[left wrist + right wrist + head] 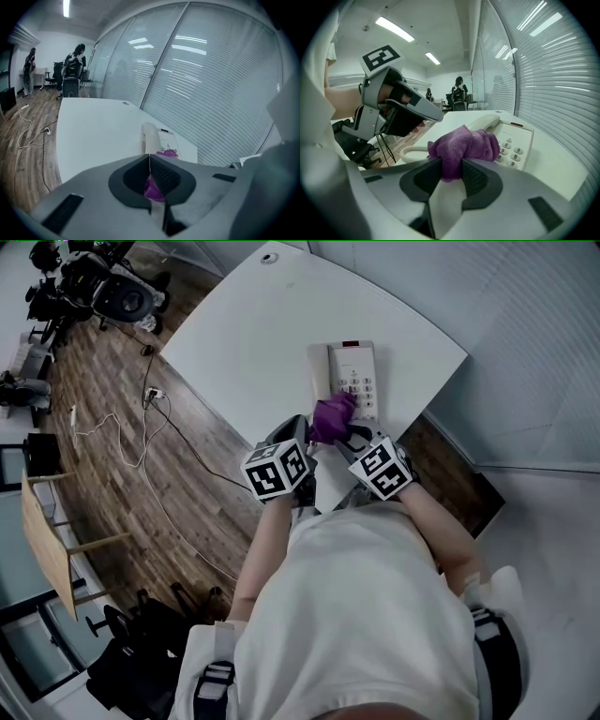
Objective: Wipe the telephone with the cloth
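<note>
Telephone (352,381) on white table (244,343) in head view, purple cloth (331,416) over its keypad, left gripper view, left gripper (149,164) jaws closed pad to pad, right gripper view, right gripper (451,171) clamped on the cloth resting on the keys, coiled cord (408,153) alongside

Purple cloth (331,416); white telephone (354,371) with grey keys; white table (253,334); black-and-white square-patterned marker cubes (277,470); brown wood-plank floor (112,409).
</note>
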`<action>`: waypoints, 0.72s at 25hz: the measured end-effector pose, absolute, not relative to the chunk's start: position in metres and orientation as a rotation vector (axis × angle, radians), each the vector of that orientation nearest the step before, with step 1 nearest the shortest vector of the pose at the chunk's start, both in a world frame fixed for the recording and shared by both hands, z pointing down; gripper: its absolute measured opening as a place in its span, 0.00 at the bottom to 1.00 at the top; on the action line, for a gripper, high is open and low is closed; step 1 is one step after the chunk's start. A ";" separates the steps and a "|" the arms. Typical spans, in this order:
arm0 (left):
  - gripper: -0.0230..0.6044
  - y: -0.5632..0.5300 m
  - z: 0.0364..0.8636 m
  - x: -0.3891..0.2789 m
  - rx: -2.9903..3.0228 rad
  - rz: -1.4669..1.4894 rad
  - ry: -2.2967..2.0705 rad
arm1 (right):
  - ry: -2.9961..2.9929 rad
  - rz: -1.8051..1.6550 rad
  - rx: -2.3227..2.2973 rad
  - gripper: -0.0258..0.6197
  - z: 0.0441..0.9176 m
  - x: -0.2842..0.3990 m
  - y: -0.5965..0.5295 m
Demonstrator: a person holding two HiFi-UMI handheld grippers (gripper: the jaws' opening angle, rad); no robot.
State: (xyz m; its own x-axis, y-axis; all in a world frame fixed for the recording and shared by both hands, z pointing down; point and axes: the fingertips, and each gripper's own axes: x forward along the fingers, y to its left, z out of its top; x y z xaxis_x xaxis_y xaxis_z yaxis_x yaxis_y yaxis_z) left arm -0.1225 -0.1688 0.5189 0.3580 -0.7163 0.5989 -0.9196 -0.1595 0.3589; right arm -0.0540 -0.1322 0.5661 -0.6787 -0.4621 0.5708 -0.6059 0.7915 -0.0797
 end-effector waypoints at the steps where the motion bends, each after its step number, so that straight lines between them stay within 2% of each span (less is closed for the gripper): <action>1: 0.07 -0.169 0.518 -0.122 1.937 0.382 -1.418 | -2.449 0.387 0.817 0.24 0.563 -0.050 -0.131; 9: 0.08 -0.191 0.523 -0.101 1.956 0.409 -1.374 | -2.489 0.517 1.248 0.24 0.521 0.018 -0.161; 10: 0.14 -0.194 0.524 -0.098 1.961 0.420 -1.367 | -2.487 0.520 1.305 0.24 0.517 0.027 -0.165; 11: 0.28 -0.197 0.524 -0.095 1.966 0.430 -1.359 | -2.486 0.522 1.349 0.24 0.512 0.034 -0.168; 12: 0.33 -0.200 0.524 -0.091 1.971 0.438 -1.355 | -2.485 0.526 1.379 0.24 0.507 0.040 -0.172; 18: 0.45 -0.222 0.539 -0.081 1.961 0.481 -1.361 | -2.491 0.525 1.492 0.24 0.498 0.056 -0.188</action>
State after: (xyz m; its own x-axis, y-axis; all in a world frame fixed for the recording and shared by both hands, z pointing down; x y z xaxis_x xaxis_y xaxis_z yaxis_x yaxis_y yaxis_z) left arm -0.0808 -0.2218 0.5387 0.3814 -0.6641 0.6430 -0.9207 -0.2107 0.3285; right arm 0.0559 -0.1880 0.4978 -0.4752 -0.8124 0.3380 -0.8797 0.4305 -0.2021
